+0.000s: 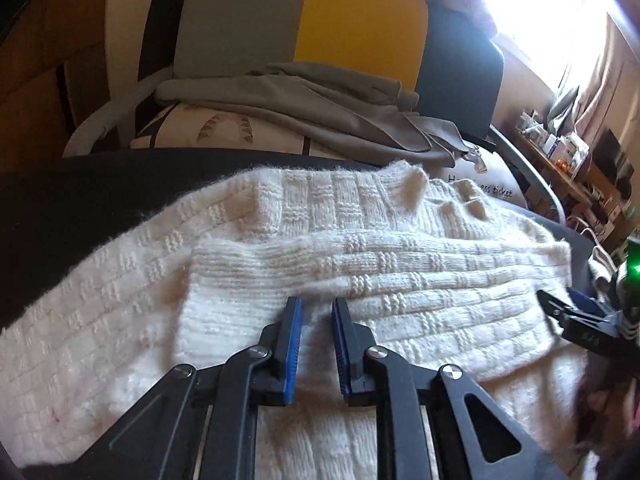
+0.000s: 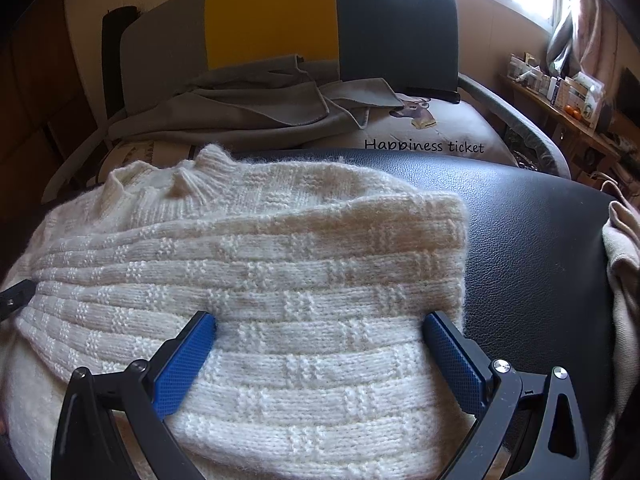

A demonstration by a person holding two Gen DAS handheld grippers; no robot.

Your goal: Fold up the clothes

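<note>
A white knitted sweater (image 1: pixel 248 240) lies spread on a black leather surface (image 2: pixel 520 220), collar at the far side. A sleeve (image 2: pixel 260 272) is folded across its body. My left gripper (image 1: pixel 316 308) rests at the near edge of that folded sleeve. A narrow gap shows between its blue pads, with only loose fuzz in it, and they clamp no cloth. My right gripper (image 2: pixel 319 320) stands wide open over the sleeve's cuff end, one pad near the cuff's right edge. It also shows at the right edge of the left wrist view as the right gripper (image 1: pixel 560 302).
Behind the surface stands a chair (image 2: pixel 272 16) with a grey, yellow and dark blue back. A crumpled grey garment (image 2: pixel 240 112) lies on its printed cushion (image 2: pixel 440 136). A beige cloth (image 2: pixel 624 264) hangs at the right edge. A cluttered shelf (image 2: pixel 560 88) runs under the bright window.
</note>
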